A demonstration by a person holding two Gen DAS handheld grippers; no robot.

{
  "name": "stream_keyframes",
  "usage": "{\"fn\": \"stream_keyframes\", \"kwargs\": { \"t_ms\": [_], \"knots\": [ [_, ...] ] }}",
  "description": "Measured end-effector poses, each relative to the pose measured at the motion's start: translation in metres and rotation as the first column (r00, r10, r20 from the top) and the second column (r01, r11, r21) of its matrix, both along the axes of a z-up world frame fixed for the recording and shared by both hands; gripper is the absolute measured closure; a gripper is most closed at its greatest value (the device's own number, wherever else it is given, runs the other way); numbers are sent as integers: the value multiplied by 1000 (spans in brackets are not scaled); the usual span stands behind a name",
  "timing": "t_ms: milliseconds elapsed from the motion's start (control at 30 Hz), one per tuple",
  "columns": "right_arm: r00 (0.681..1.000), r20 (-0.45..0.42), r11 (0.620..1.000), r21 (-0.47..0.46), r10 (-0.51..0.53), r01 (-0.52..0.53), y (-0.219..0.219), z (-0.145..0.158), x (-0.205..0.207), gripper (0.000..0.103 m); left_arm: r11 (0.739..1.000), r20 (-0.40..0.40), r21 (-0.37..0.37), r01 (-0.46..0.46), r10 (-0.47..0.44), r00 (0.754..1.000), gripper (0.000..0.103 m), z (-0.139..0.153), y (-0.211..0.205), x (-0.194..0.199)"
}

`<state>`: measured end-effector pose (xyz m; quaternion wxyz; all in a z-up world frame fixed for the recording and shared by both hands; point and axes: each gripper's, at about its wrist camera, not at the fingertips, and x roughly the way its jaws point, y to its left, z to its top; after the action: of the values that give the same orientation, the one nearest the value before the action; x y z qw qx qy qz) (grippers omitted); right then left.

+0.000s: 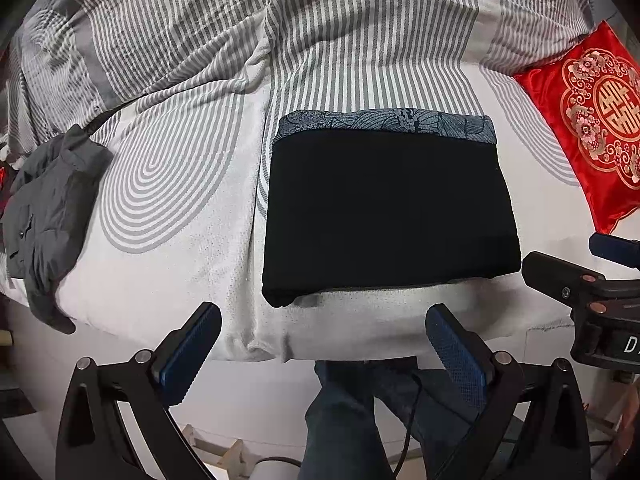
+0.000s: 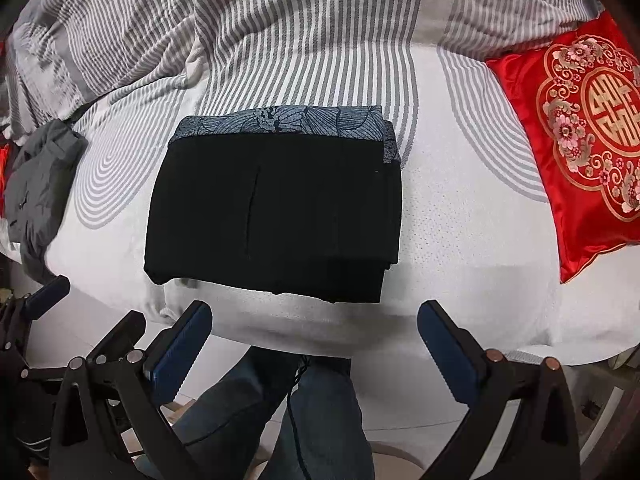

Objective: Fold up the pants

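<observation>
While the black pants lie folded into a compact rectangle near the front edge of the bed, their blue patterned band faces the far side. Both grippers hover low off the bed's edge, apart from the cloth, pointing at it. The left gripper has its jaws wide with nothing between; the right gripper likewise. A grey garment lies left; a red cushion lies right, on the striped bedding.

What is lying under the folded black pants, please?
Under the black pants lies a blue patterned cloth; only its far strip and right edge show. Both rest on the white mattress. Anything else beneath is covered.
</observation>
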<state>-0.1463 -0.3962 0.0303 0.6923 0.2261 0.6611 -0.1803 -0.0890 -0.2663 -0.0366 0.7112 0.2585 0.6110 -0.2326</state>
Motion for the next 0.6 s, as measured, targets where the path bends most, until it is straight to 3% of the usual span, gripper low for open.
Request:
{"fn": "stream_keyframes", "kwargs": {
  "t_ms": [600],
  "knots": [
    [1000,-3,1000,2,3,-3,1,-2,2,0,1000,-11,-4,-13,13,1000,0,-2,2,4]
  ]
}}
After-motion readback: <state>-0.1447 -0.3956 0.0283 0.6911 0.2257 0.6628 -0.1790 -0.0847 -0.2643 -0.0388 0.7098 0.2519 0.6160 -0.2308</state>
